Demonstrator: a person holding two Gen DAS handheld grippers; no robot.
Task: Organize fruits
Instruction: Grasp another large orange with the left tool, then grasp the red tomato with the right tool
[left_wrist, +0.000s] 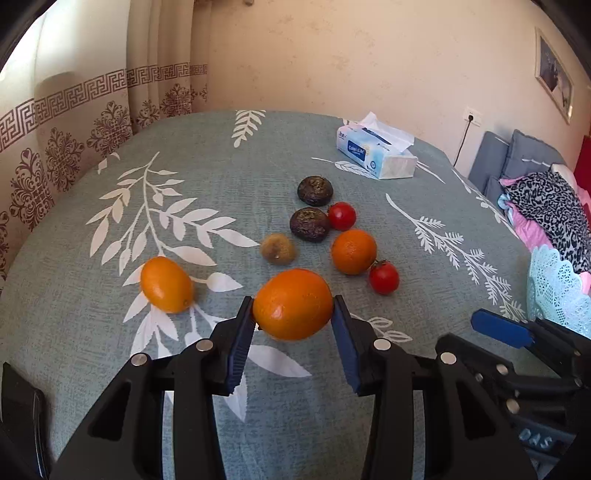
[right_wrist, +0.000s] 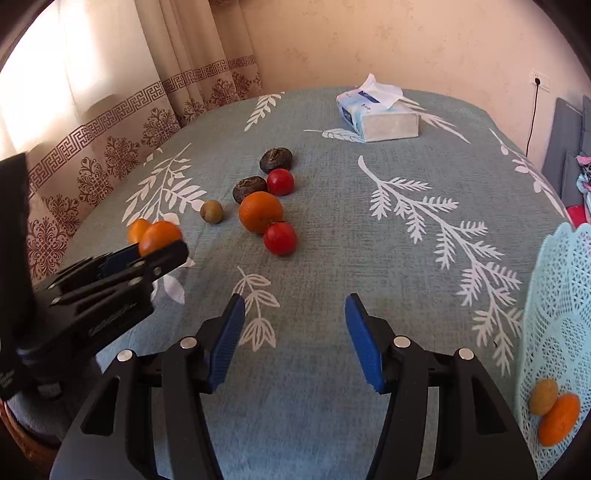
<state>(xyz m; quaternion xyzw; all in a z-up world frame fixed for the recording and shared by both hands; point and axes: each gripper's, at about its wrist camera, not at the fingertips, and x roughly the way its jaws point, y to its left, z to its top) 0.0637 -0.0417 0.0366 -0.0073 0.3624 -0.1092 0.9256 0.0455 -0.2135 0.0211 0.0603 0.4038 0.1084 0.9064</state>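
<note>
My left gripper (left_wrist: 293, 308) is shut on an orange kumquat (left_wrist: 292, 303), held above the table; it also shows in the right wrist view (right_wrist: 159, 237). A second kumquat (left_wrist: 167, 284) lies to its left. Ahead lie an orange (left_wrist: 353, 251), two red tomatoes (left_wrist: 384, 277) (left_wrist: 342, 216), two dark water chestnuts (left_wrist: 309, 224) (left_wrist: 315, 190) and a brown longan (left_wrist: 277, 248). My right gripper (right_wrist: 295, 332) is open and empty over bare cloth. A light-blue lace basket (right_wrist: 554, 314) at the right holds a kumquat (right_wrist: 559, 419) and a longan (right_wrist: 543, 396).
A tissue pack (left_wrist: 376, 155) lies at the table's far side. The teal leaf-print tablecloth (right_wrist: 369, 258) covers the table. Curtains (left_wrist: 74, 147) hang at the left. A sofa with clothes (left_wrist: 546, 206) stands to the right.
</note>
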